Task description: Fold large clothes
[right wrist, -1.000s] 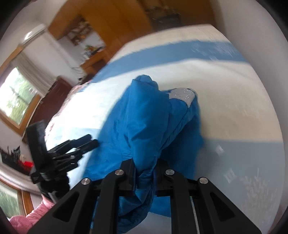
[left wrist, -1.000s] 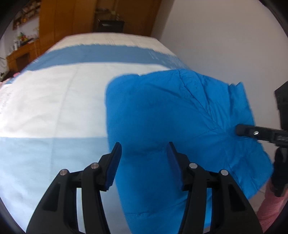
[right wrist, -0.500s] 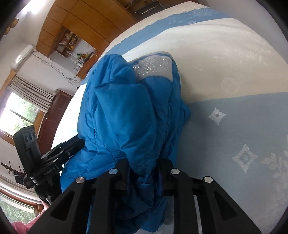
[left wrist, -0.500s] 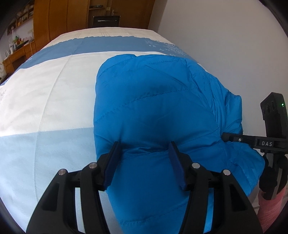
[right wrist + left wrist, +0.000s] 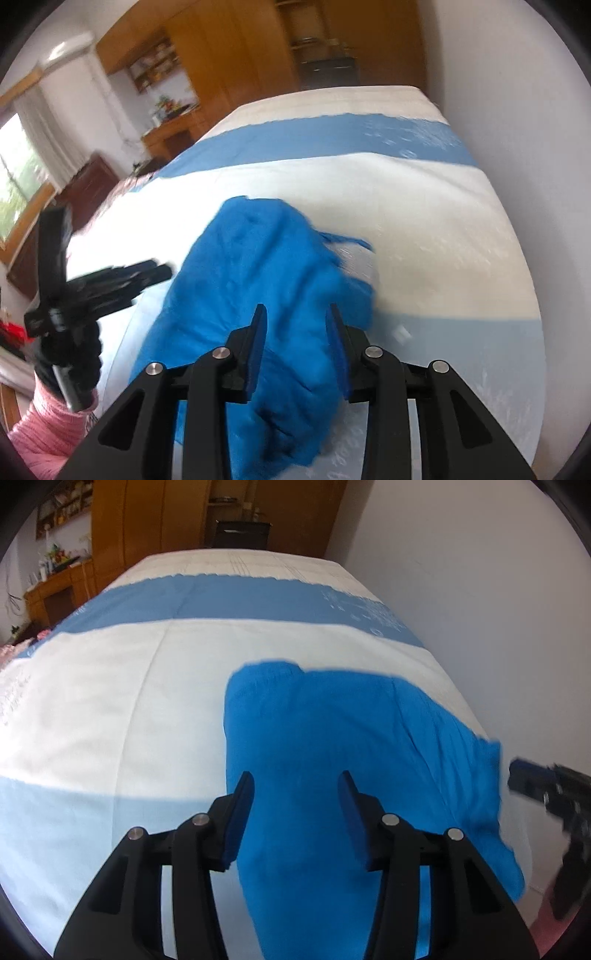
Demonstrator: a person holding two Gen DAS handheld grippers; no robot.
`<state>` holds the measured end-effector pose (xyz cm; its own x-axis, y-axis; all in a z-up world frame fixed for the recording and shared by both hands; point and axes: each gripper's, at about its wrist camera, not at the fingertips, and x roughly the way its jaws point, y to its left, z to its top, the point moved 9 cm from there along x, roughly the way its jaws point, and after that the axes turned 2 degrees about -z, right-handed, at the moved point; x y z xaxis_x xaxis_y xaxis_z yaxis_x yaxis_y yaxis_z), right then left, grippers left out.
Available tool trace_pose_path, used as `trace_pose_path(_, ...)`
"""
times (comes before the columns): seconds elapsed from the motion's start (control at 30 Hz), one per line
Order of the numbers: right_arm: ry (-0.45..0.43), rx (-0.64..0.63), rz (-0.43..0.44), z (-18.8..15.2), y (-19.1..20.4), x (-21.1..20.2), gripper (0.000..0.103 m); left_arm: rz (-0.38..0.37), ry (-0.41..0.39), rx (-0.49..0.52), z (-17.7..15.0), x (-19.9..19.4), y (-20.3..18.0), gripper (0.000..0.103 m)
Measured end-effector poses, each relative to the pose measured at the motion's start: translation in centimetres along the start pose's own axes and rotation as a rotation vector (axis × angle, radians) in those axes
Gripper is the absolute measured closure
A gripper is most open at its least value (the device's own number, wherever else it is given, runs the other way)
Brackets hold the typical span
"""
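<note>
A bright blue padded jacket (image 5: 343, 746) lies bunched on a bed (image 5: 110, 709), toward the bed's right side and close to the near edge, next to a white wall (image 5: 480, 572). The bedspread is banded in white, dark blue and pale blue; the jacket sits mostly on the white band and runs down over the pale blue one.

In the left wrist view, the left tool (image 5: 296, 805) hangs over the near part of the jacket with its two fingers spread wide apart and nothing between them. Whether the fingertips touch the fabric cannot be told. The right tool (image 5: 532, 782) shows blurred at the right edge of this view, just past the jacket's right side.

In the right wrist view, the right tool (image 5: 296, 328) also has its fingers apart, with no cloth gripped between them; the jacket (image 5: 258, 295) lies heaped below and ahead of it, and a pale grey patch (image 5: 354, 262) of lining shows at the jacket's right side. The left tool (image 5: 122, 277) appears blurred on the left of that view, held by a hand in a black glove (image 5: 70, 358) with a pink sleeve (image 5: 48, 432) below it.

Wooden wardrobes (image 5: 159, 520) stand beyond the far end of the bed, and a window (image 5: 18, 177) is at the left.
</note>
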<state>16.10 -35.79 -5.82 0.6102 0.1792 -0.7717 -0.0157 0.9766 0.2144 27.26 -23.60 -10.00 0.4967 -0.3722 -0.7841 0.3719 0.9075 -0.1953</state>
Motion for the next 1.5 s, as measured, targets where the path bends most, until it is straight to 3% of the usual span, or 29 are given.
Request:
trace_pose_path(0.1, 0.053, 0.015, 0.024, 0.7, 0.4, 2.7, 0.076, -0.027, 0.022, -0.009, 1.5, 2.3, -0.5, 0.064)
trace_pose_path(0.2, 0.082, 0.057, 0.005, 0.9, -1.5, 4.6, 0.077, -0.047, 0.066, -0.015, 1.8, 4.3, -0.7, 0.063)
trace_pose_path(0.4, 0.173, 0.17, 0.061, -0.4, -4.6, 8.2, 0.083, -0.071, 0.175, -0.008, 2.0, 8.4, -0.3, 0.06)
trace_pose_path(0.47, 0.184, 0.202, 0.072, -0.8, -5.4, 9.4, 0.09, -0.065, 0.211, 0.002, 2.0, 9.8, -0.2, 0.06)
trace_pose_path(0.6, 0.192, 0.236, 0.096, -1.1, -5.4, 10.1, 0.091, -0.068, 0.234, -0.009, 1.9, 10.5, -0.1, 0.06)
trace_pose_path(0.73, 0.154, 0.203, 0.079, -0.3, -4.4, 7.5, 0.087, -0.053, 0.199, -0.035, 1.8, 8.0, 0.0, 0.062)
trace_pose_path(0.87, 0.095, 0.1, 0.1, -0.1, -1.3, 3.2, 0.086, -0.033, 0.079, 0.004, 1.1, 2.9, -1.1, 0.062)
trace_pose_path(1.0, 0.116, -0.027, 0.155, -2.6, 2.8, 0.7, 0.086, -0.04, 0.032, 0.055, -1.6, -1.1, -2.4, 0.062)
trace_pose_path(1.07, 0.126, -0.062, 0.135, -4.4, 3.6, 0.1, 0.086, -0.033, 0.019, 0.066, -3.2, -2.4, -2.5, 0.062)
trace_pose_path(1.27, 0.125, -0.046, 0.092, -7.3, 2.9, -0.4, 0.088, -0.052, 0.033, 0.029, -7.3, -3.1, -1.9, 0.069)
trace_pose_path(1.5, 0.149, 0.006, 0.109, -9.8, 1.9, 1.8, 0.092, -0.053, 0.03, 0.027, -9.3, -1.5, -1.3, 0.069)
